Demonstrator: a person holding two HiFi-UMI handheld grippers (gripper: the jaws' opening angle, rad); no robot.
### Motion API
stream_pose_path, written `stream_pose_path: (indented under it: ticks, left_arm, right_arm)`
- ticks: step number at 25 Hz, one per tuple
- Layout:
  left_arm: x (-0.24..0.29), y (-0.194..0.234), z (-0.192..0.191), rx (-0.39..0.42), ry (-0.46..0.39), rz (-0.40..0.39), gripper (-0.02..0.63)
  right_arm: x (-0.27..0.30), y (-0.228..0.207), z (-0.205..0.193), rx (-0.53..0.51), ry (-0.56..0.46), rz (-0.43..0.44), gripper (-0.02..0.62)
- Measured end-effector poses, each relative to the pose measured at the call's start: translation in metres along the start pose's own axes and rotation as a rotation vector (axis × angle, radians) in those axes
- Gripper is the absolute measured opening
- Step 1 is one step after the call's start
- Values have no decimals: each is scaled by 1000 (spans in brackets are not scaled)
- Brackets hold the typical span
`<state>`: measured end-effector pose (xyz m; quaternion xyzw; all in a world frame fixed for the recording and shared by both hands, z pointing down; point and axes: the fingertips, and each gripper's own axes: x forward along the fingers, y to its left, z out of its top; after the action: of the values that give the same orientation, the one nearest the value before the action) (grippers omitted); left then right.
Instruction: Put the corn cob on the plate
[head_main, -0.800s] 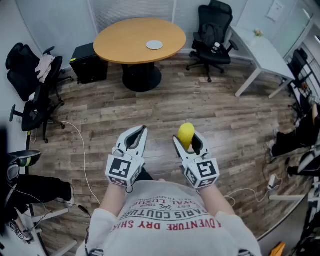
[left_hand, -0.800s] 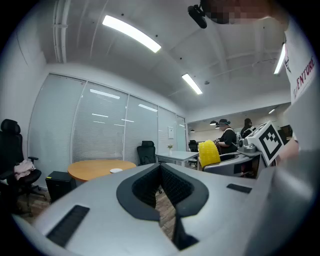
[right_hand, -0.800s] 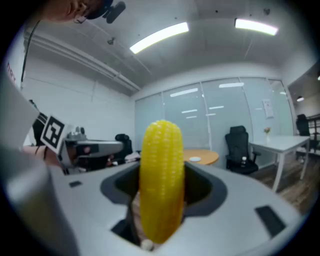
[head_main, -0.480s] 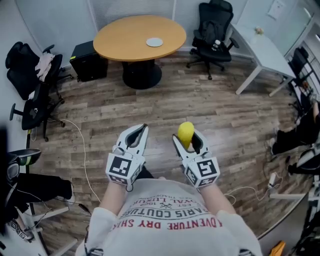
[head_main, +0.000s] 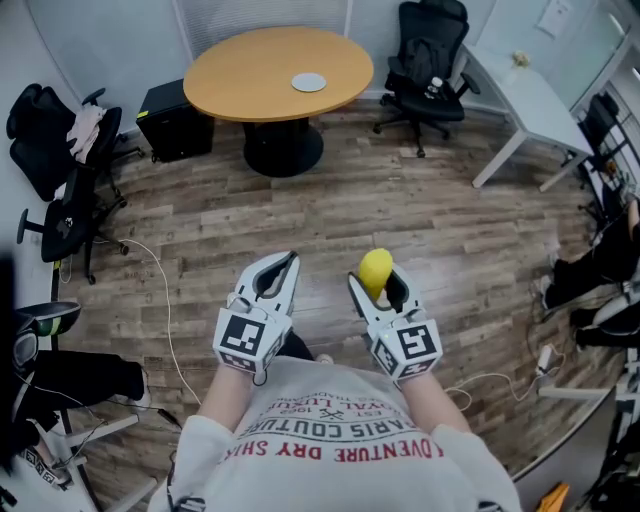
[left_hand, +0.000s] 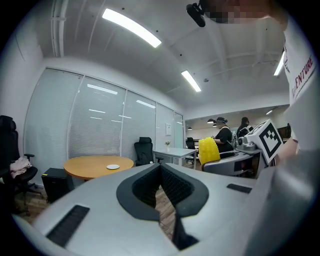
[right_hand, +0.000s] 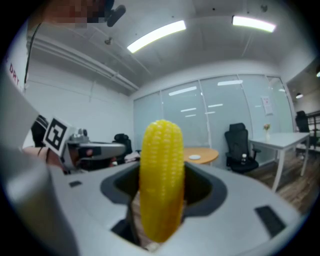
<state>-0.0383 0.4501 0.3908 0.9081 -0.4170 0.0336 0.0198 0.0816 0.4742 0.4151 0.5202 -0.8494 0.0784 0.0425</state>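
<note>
Right hand-held gripper forward, corn cob upright

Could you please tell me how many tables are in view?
2: a round table at the far wall, bearing the plate, and a white table to its right. Others may lie out of frame.

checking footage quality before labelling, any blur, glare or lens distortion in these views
Head view: evenly lit, sharp, mild wide-angle bending at the edges. Right gripper view: heavy fisheye with dark corners; the corn cob fills the centre, soft toward its lower end; ceiling lights bright, no glare on it. Left gripper view: same fisheye; the plate on the round table is small but distinct.
</note>
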Motion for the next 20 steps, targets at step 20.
stream_pose_path:
  ticks: [20]
  left_arm:
    - [131, 178, 37, -14, -45, -55, 34]
  right_arm:
    - [195, -52, 51, 40, -21, -79, 270]
